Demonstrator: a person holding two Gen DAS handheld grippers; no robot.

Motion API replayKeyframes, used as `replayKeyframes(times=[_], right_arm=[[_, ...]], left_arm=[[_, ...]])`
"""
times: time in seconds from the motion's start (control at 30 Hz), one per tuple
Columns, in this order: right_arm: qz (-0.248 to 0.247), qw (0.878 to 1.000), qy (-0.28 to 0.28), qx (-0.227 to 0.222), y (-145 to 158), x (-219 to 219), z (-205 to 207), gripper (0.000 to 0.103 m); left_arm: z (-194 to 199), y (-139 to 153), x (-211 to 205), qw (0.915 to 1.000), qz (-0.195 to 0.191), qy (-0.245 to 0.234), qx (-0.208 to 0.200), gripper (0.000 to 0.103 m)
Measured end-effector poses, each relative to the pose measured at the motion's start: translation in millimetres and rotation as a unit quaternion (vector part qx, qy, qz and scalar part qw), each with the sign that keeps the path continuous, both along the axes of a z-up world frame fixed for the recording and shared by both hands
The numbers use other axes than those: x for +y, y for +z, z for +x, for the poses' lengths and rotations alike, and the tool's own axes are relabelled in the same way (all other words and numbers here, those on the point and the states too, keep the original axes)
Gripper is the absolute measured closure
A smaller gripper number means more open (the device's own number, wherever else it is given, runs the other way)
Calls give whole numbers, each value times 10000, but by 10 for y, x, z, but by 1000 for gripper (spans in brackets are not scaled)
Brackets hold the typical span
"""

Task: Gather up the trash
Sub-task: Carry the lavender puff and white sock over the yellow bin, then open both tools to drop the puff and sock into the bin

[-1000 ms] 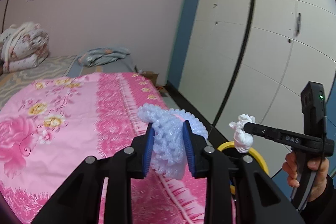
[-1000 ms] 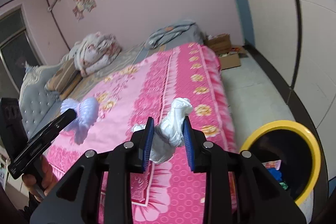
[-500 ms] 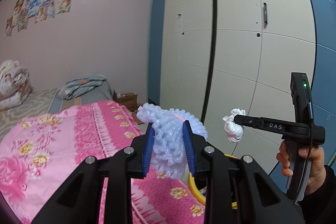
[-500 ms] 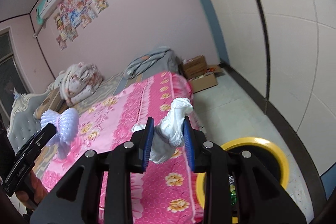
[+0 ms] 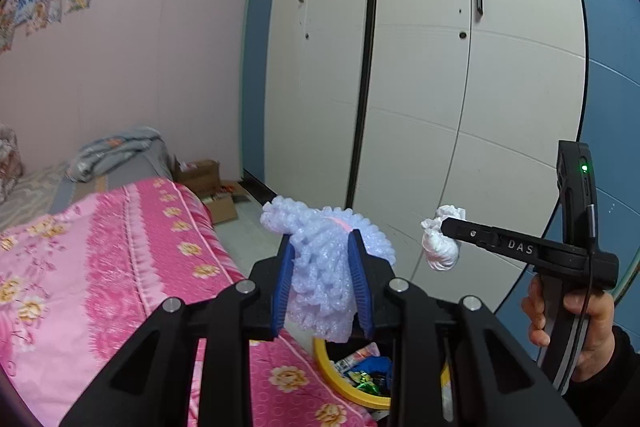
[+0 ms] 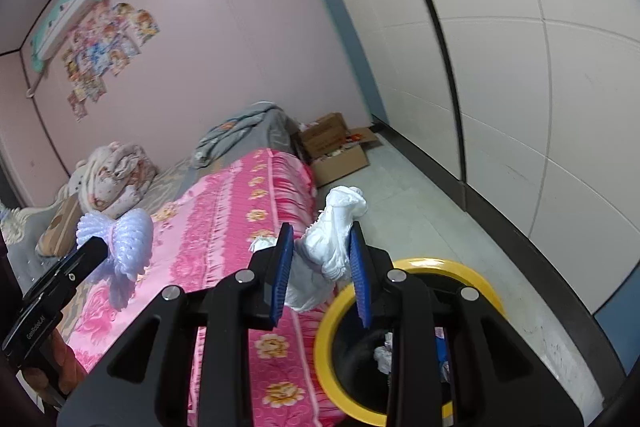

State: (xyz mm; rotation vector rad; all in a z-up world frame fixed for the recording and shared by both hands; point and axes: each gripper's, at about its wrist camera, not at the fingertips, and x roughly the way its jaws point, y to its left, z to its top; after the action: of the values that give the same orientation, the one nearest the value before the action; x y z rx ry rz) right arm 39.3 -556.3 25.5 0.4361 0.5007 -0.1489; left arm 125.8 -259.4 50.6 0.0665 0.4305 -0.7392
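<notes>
While you're holding both claws up beside the bed [image 6: 224,227], left claw [image 5: 322,275] is gripping the crumpled foam wrap [image 5: 324,267] between its blue pads, and right claw [image 6: 320,267] is clamping the white wadded tissue [image 6: 332,239]. Yellow-rimmed bin [image 6: 404,265] is sitting on the floor just below both, against the bed edge, already holding wrappers

A home bedroom: bed [image 6: 240,227], wardrobe [image 5: 420,87], pink walls
</notes>
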Motion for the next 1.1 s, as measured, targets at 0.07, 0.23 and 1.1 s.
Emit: replayKeyframes(times=[0.07,0.23,1.1], right_arm=[[-16,9998,-175,47,-110,-92,4,77],[-106,9981,-580,178,-431,-290,70,77],[592,9854,-1320,896,-1598,-725,322,73]], left_arm=[[103,-133,-123,9999,30,-58,131,77],[377,-519,-450,9981,195,-262,518,77],[720,-1818,-1268,9767,975,-781,1746,74]])
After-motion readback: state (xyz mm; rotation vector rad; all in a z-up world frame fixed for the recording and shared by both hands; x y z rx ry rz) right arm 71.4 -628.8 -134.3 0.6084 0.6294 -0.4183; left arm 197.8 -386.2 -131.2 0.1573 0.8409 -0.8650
